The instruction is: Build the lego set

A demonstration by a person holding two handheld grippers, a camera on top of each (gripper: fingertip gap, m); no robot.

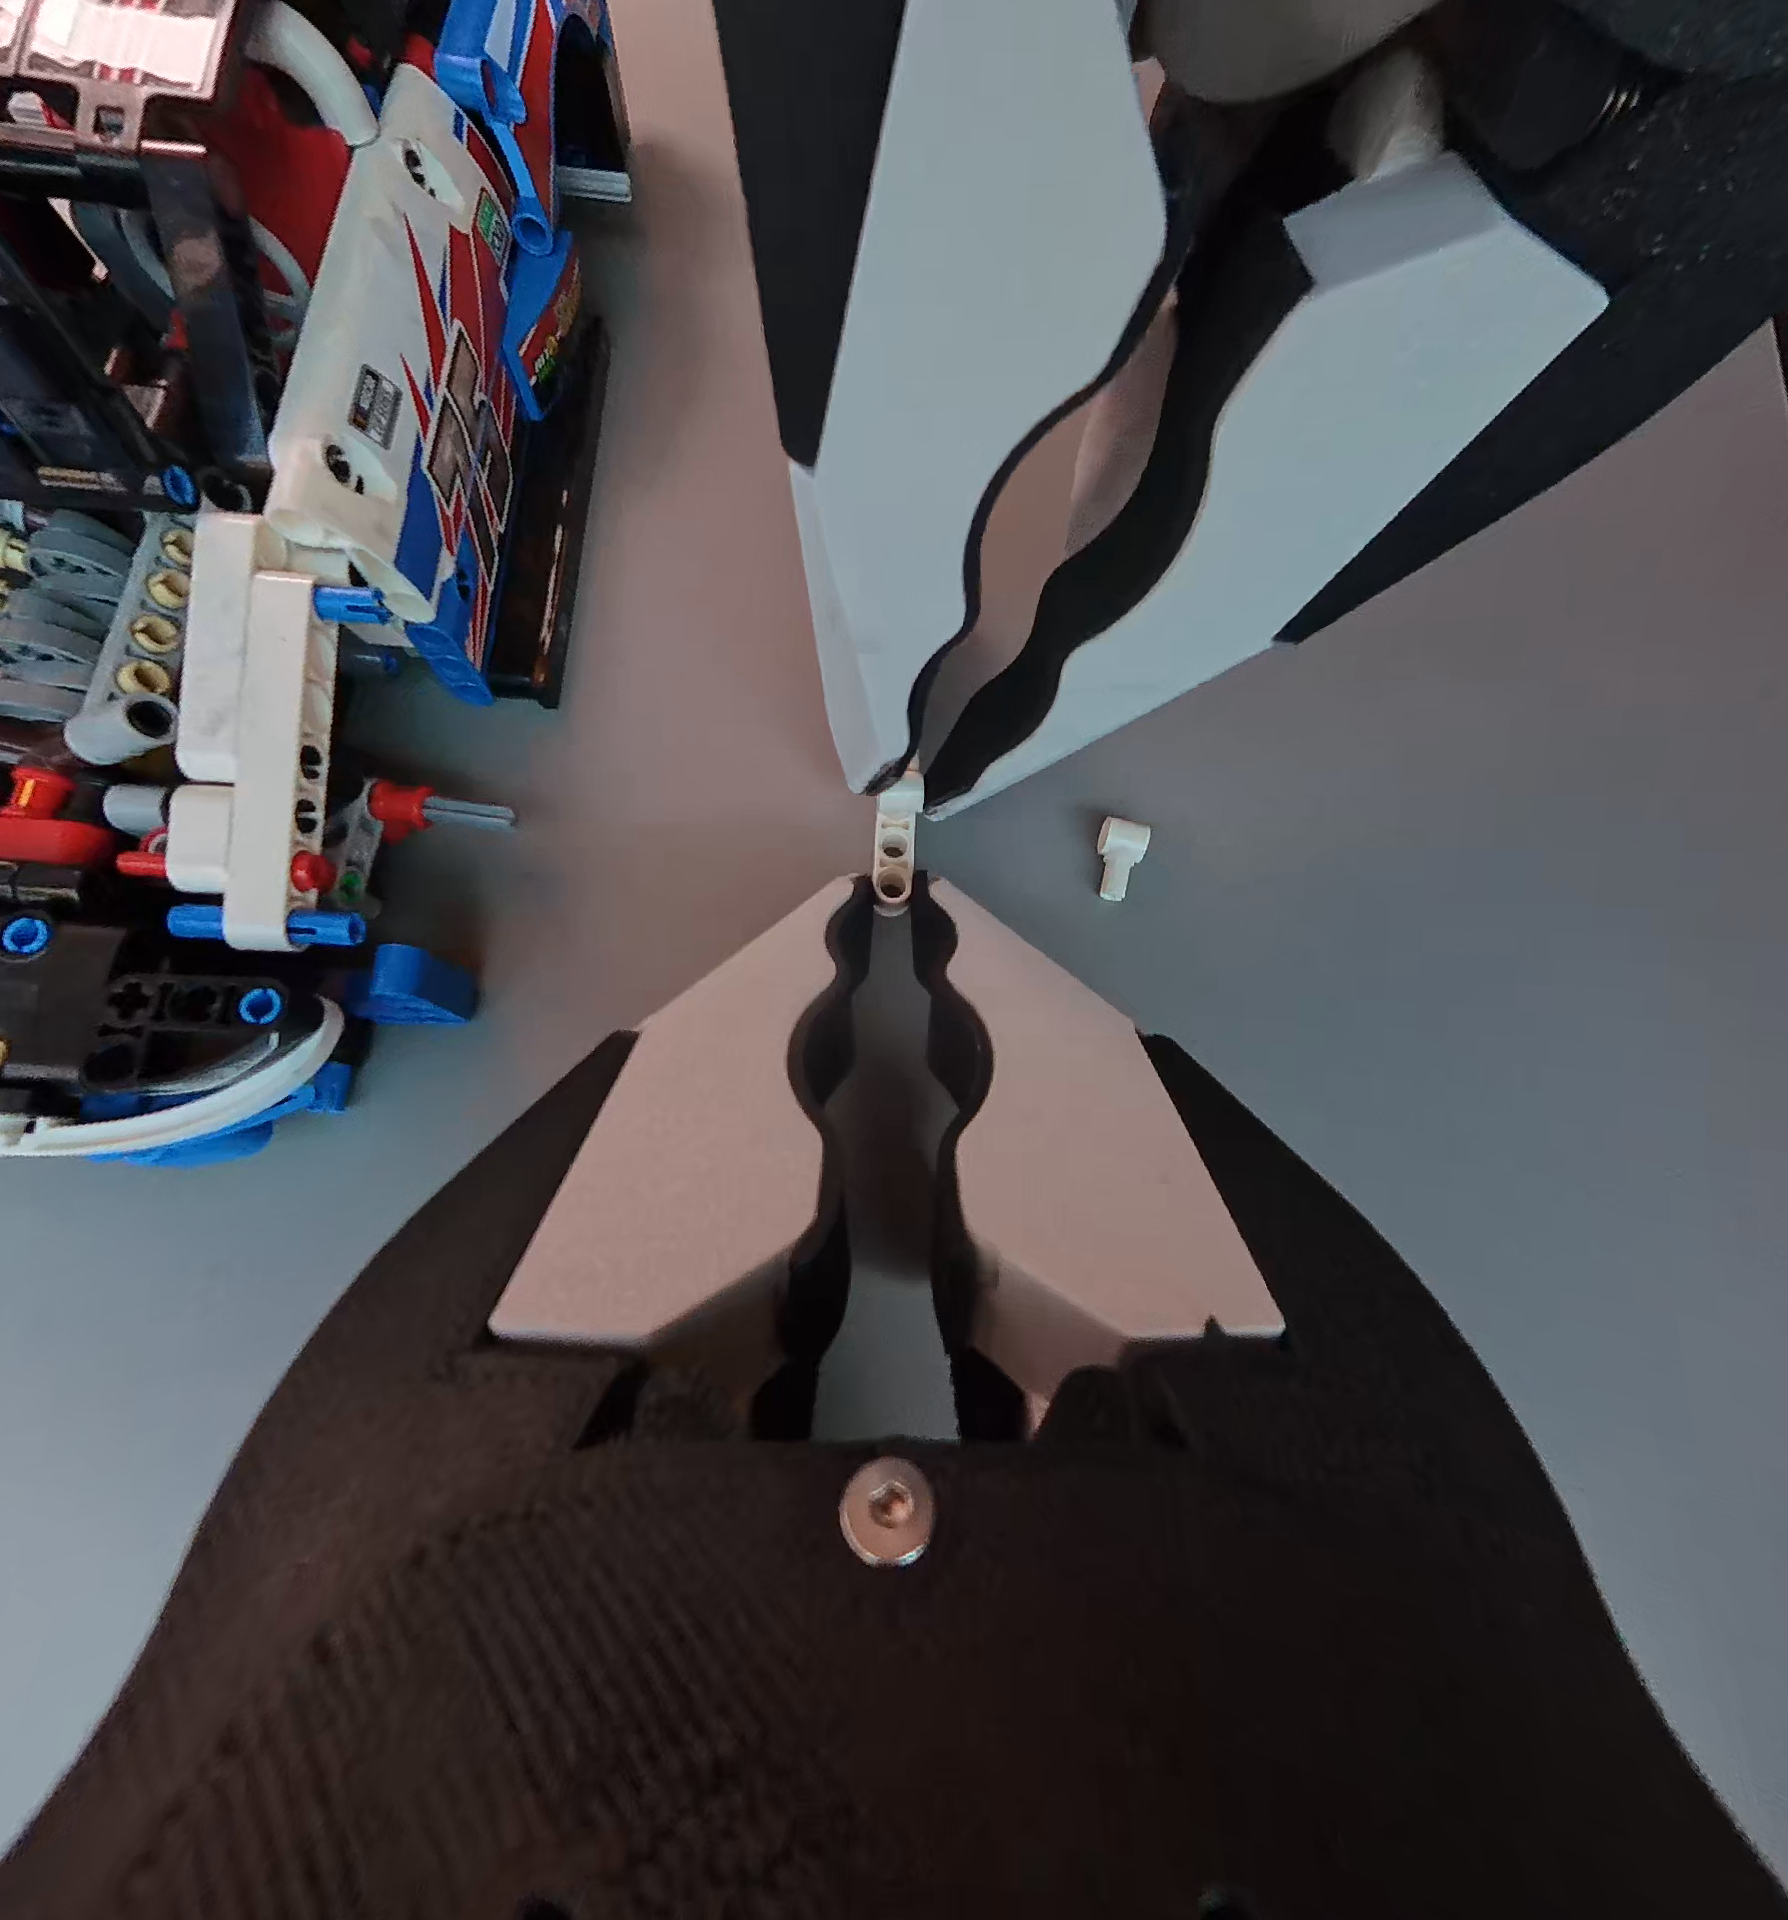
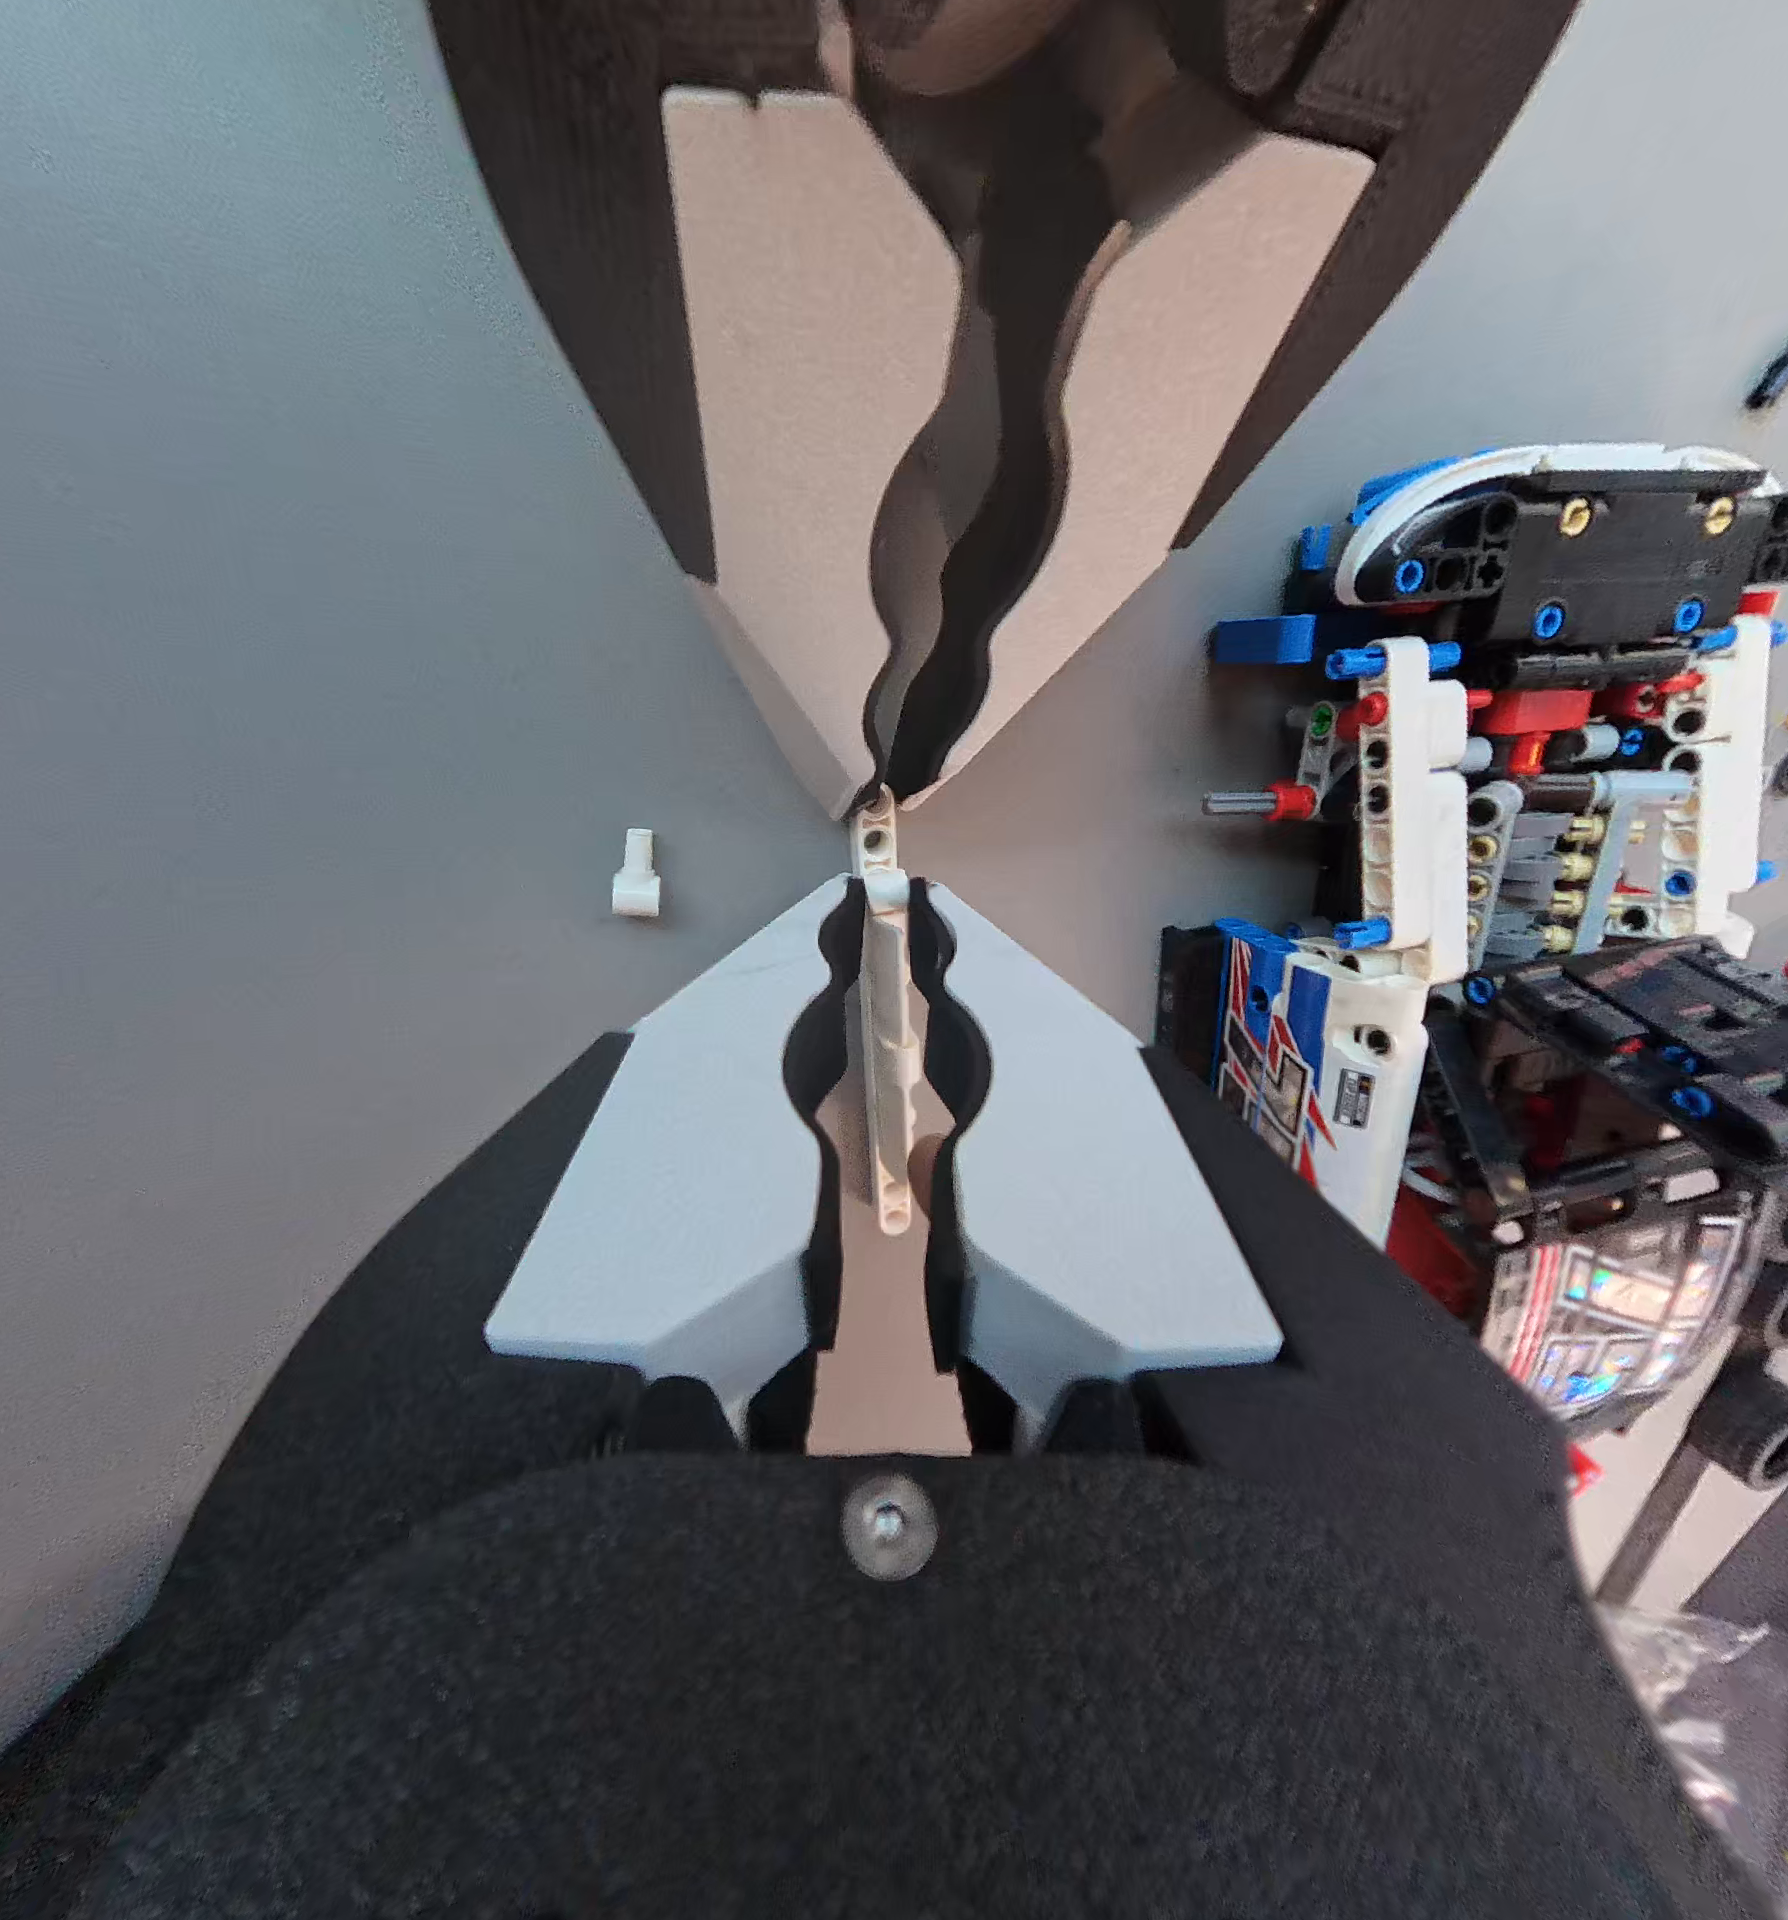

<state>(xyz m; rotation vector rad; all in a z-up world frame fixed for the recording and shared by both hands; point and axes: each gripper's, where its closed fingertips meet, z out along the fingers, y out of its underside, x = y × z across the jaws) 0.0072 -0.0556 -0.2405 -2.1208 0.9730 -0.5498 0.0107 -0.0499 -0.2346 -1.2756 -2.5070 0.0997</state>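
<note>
A thin white Lego beam (image 1: 895, 847) is held between both grippers above the grey table (image 1: 1389, 1039). My left gripper (image 1: 890, 891) is shut on one end of it. My right gripper (image 2: 885, 888) is shut on the beam (image 2: 885, 1039), which runs back between its fingers. The two grippers meet tip to tip: the right one (image 1: 895, 795) comes in from the top of the left wrist view, the left one (image 2: 882, 800) from the top of the right wrist view. A small white connector (image 1: 1122, 857) lies loose on the table beside them (image 2: 637, 875).
The part-built Lego car (image 1: 246, 623), white, blue, red and black, stands at the left of the left wrist view and at the right of the right wrist view (image 2: 1544, 831). Small loose pieces (image 2: 1783, 364) lie beyond it. A clear plastic bag (image 2: 1700, 1683) lies at the bottom right. My two grippers' fingertips are within a few centimetres of each other. The small white connector (image 1: 1122, 857) is about equally far from each gripper, around 4 cm. The right camera catches it too, in the right wrist view (image 2: 644, 865).
</note>
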